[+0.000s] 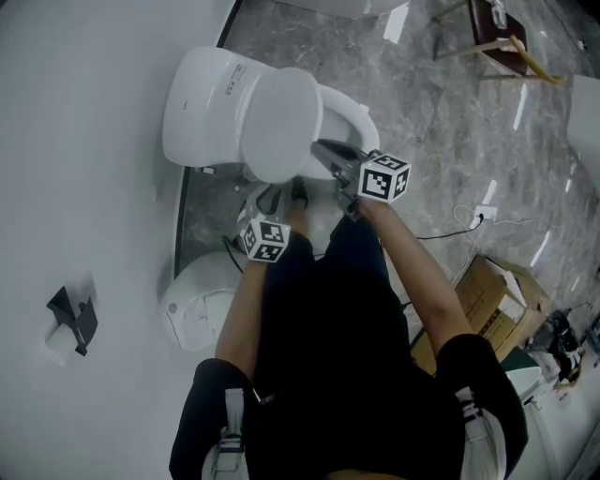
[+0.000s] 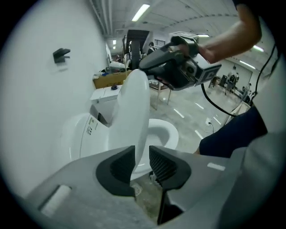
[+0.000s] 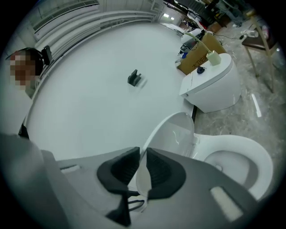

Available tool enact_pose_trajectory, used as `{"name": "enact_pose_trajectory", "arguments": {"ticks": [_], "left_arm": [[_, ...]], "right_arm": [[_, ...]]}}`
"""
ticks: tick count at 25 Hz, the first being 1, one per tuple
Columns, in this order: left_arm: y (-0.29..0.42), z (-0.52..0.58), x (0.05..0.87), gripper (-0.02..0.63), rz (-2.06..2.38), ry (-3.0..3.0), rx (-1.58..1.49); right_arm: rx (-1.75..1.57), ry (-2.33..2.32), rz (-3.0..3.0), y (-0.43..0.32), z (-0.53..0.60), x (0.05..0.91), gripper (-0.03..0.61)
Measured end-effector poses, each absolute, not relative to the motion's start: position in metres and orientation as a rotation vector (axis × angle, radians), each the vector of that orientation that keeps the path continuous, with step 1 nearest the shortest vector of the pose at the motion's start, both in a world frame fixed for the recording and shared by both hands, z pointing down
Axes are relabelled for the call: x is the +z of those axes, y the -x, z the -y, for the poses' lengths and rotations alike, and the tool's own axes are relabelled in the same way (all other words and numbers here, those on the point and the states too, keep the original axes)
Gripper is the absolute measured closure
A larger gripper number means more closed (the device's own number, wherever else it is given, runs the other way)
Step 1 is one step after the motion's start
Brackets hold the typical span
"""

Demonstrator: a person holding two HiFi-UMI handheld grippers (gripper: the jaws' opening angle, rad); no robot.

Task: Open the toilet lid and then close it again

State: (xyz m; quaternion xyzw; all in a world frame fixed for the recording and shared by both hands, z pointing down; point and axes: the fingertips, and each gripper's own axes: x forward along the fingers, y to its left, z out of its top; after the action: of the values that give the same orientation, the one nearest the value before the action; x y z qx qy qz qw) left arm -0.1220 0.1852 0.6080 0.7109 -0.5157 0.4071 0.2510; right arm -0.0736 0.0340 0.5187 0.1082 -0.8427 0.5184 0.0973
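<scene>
Right hand-held gripper [image 3: 143,157] is pinched onto the rim of the glossy white oval plastic toilet lid [image 3: 174,132], which is lifted up off the white ceramic bowl [image 3: 243,154]. Left hand-held gripper [image 2: 141,156] has its jaws narrowly apart, lid edge in the gap, no clear squeeze.

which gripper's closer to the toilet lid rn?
Right. The right gripper is clamped on the toilet lid edge; the left gripper jaws straddle that edge lower down, contact unclear.

light: bright, ceiling strips [image 2: 142,11] | glare: streaks on marble floor [image 1: 441,131] | edges: fisheye vignette, both gripper views
</scene>
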Motion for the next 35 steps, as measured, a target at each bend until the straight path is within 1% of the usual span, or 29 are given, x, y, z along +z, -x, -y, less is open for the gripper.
{"name": "enact_pose_trajectory", "arguments": {"ticks": [7,15,22,28,35], "left_arm": [[0.138,-0.164,0.588,0.509,1.415,-2.038,1.158],[0.145,-0.143,0.572,0.511,1.432,-2.106,1.074],[0.159,-0.147,0.566,0.521,1.485,-2.071,1.023],[0.178,-0.147,0.563,0.525,1.504,-2.026,0.971],[0.208,-0.148,0.557,0.531,1.548,-1.981,0.916]], "right_arm": [[1.525,-0.320,2.504,0.103,-0.036,0.507,0.525],[1.506,-0.376,2.512,0.122,-0.036,0.500,0.525],[1.390,-0.383,2.494,0.136,-0.040,0.492,0.523],[1.419,-0.552,2.481,0.101,-0.026,0.491,0.522],[1.419,-0.673,2.459,0.043,-0.042,0.486,0.523]]}}
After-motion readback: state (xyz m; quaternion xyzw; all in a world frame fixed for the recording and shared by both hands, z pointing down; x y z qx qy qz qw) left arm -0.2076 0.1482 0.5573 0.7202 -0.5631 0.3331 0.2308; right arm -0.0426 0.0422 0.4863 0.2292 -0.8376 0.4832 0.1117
